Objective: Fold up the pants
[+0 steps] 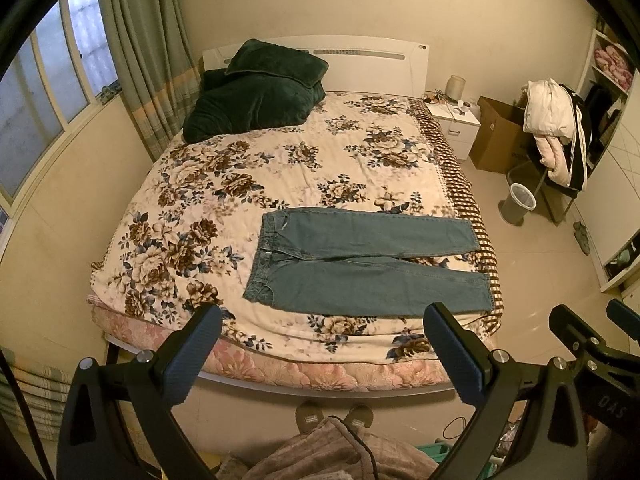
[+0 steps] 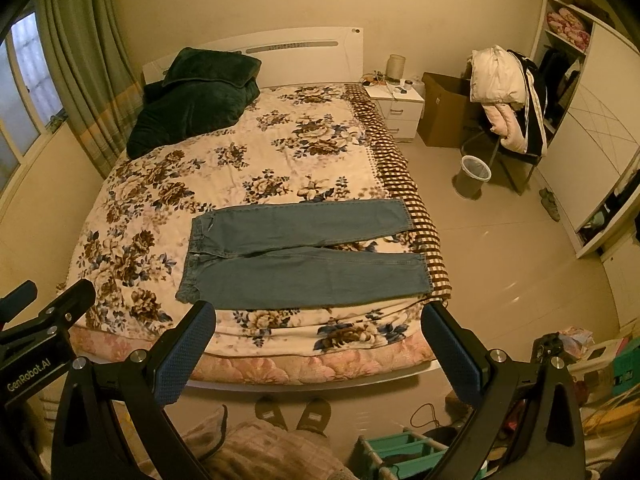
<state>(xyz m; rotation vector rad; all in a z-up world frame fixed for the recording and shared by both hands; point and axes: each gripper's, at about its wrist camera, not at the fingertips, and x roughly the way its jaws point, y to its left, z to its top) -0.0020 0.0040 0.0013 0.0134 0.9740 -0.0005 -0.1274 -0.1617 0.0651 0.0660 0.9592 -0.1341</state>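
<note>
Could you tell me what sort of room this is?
Most likely a home bedroom: a bed with a floral cover and white headboard, a nightstand beside it, and jeans laid flat for folding.

Your left gripper (image 1: 322, 346) is held up in the air, jaws spread wide, nothing between the blue-padded fingers (image 1: 188, 354). Your right gripper (image 2: 318, 344) matches it: level, jaws wide apart, empty. The two sit side by side; each shows at the edge of the other's view. Your feet in slippers (image 2: 294, 414) are below, toes forward.
</note>
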